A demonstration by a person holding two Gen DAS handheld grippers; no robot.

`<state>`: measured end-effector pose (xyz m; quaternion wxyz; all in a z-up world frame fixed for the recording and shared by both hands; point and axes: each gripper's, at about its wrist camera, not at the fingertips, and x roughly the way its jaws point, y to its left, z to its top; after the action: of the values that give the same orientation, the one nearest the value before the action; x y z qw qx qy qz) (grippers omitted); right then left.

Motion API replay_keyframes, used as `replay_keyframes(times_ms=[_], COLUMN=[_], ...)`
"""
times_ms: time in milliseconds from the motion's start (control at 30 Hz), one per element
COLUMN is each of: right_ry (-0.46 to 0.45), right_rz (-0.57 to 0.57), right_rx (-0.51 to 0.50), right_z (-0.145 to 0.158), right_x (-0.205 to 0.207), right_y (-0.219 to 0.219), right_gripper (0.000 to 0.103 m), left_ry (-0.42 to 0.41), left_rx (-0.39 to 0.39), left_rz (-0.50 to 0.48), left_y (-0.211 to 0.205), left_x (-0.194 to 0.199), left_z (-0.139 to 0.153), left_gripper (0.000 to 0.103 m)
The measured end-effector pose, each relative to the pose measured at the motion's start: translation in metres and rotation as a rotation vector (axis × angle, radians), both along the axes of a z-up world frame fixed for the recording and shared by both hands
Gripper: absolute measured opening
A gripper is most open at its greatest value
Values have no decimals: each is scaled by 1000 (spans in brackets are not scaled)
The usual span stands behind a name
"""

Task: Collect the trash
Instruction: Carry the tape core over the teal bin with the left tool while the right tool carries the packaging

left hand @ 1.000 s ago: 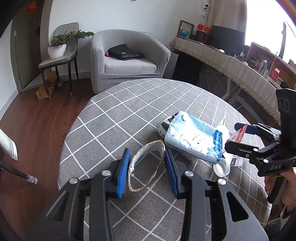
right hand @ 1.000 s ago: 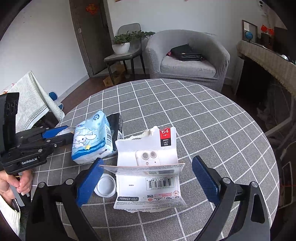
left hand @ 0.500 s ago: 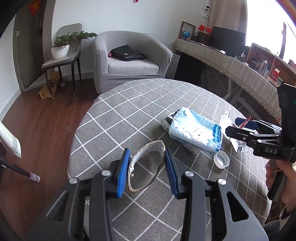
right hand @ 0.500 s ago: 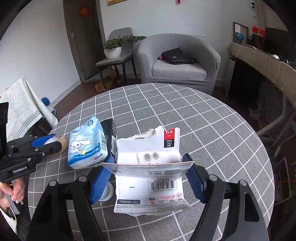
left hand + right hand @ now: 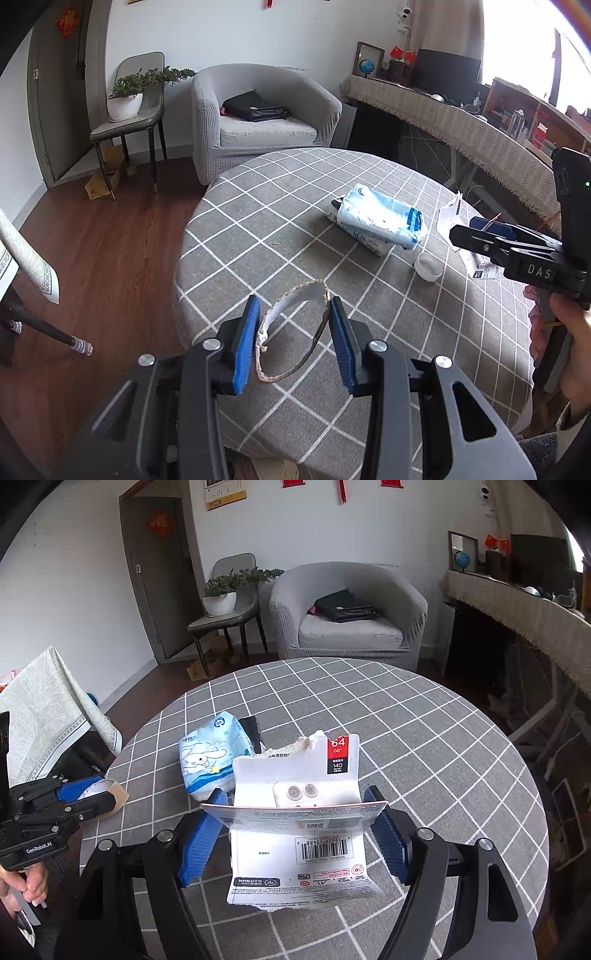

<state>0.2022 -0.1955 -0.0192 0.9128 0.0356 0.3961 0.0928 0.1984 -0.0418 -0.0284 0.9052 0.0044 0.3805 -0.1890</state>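
Armchair (image 5: pixel 347 616) w/ bag (image 5: pixel 345 606), plant (image 5: pixel 225 587)

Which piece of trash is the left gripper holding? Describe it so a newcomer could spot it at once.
Start at the round table with the grey checked cloth, then look to its near edge. There the left gripper is shut on a cardboard ring, brown outside, white inside, squeezed into an oval. Unlike the blue tissue pack and the white cap further back, it is a hollow loop.

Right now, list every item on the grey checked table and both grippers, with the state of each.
Left gripper: shut on the squashed brown cardboard tape ring, lifted.
Right gripper: shut on the torn white card packaging, lifted.
Blue tissue pack: lying flat.
White bottle cap: open side up.
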Motion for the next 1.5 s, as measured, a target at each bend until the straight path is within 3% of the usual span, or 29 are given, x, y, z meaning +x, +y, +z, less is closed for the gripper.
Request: replay_keyframes(times_ms=[400,833,1500], right_ry=[-23,-10,73], right_rz=[39,126,313], right_rx=[57,95,200], right_z=[5,0,-20], right_x=[-39,-47,-34], right_y=[45,114,235], right_gripper=[77,77,77], left_ry=[18,68,263], left_rx=[11,43,161], left_rz=[40,111,186], left_y=[48,107,193], left_x=[-44,-62,-64], left_z=[-8,-30,-115], left_gripper=[41,41,41])
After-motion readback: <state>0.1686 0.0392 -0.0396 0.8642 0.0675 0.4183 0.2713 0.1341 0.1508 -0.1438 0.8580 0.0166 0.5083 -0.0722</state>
